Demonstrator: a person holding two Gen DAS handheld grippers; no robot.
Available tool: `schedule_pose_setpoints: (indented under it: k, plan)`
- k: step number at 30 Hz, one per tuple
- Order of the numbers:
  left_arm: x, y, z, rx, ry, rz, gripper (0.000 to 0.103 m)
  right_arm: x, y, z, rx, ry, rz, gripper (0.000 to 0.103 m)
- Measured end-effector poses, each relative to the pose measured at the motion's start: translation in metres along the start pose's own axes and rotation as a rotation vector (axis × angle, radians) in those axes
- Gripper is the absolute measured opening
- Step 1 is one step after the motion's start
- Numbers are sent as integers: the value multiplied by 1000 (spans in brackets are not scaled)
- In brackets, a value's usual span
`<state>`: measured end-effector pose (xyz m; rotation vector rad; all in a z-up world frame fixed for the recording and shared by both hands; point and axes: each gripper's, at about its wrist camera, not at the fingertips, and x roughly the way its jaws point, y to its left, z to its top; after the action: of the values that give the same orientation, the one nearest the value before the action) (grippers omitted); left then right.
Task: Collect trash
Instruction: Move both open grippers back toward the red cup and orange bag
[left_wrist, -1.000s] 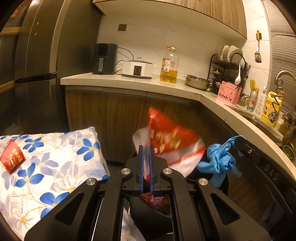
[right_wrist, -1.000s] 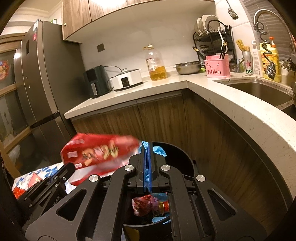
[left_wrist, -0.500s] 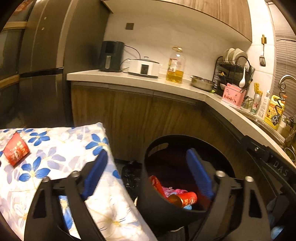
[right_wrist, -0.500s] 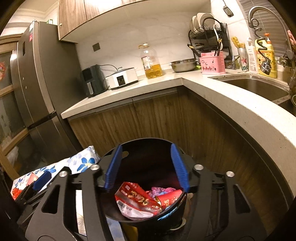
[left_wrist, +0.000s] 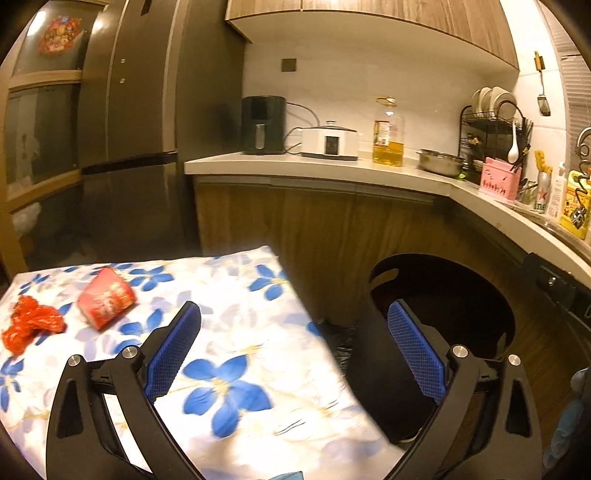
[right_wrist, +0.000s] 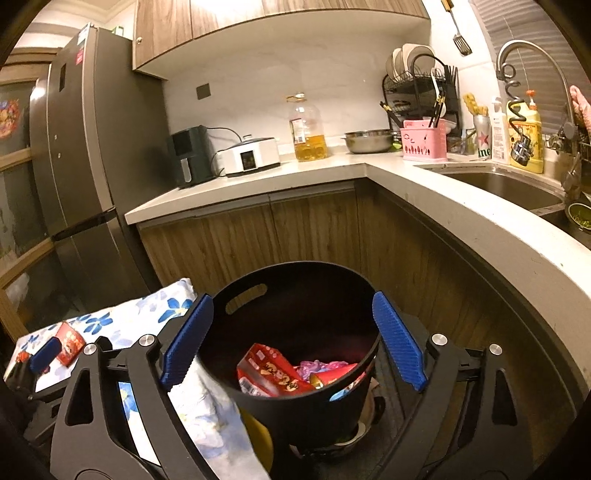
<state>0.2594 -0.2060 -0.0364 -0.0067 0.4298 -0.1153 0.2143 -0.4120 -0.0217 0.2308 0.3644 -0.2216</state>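
1. Left gripper (left_wrist: 293, 332): jaws spread wide, having just been opening; nothing between the blue pads (left_wrist: 171, 352). It hangs over the edge of the flowered cloth (left_wrist: 236, 373), beside the bin.
2. Right gripper (right_wrist: 291, 336): jaws likewise released, having just been opening; the pads grip nothing. It hovers above the bin's mouth.
3. Black bin (right_wrist: 306, 406): round, with a handle slot in its wall; stands on the floor against the wooden cabinets (right_wrist: 314, 236).
4. Trash inside the bin: red snack wrapper (right_wrist: 273, 376), a pink-purple crumple (right_wrist: 317, 367), a red can (right_wrist: 332, 376), lying together at the bottom.
5. Trash on the flowered cloth: red packet (left_wrist: 105, 299) and, just beside it, a crumpled red wrapper (left_wrist: 31, 326); both well apart from the bin.
6. Countertop (right_wrist: 258, 181): air fryer (right_wrist: 190, 155), white cooker (right_wrist: 251, 155), oil bottle (right_wrist: 308, 129).
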Motion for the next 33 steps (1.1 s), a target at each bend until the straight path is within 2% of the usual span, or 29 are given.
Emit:
schedule_pose_setpoints:
  k: [6, 20, 33]
  plan:
    - [-16, 30, -10, -12, 24, 38, 97, -14, 23, -17, -35, 3, 15, 89]
    - [-49, 92, -23, -83, 16, 131, 97, -35, 76, -42, -60, 11, 69, 89]
    - [-73, 157, -35, -135, 9, 236, 97, -43, 151, -66, -128, 16, 165, 89]
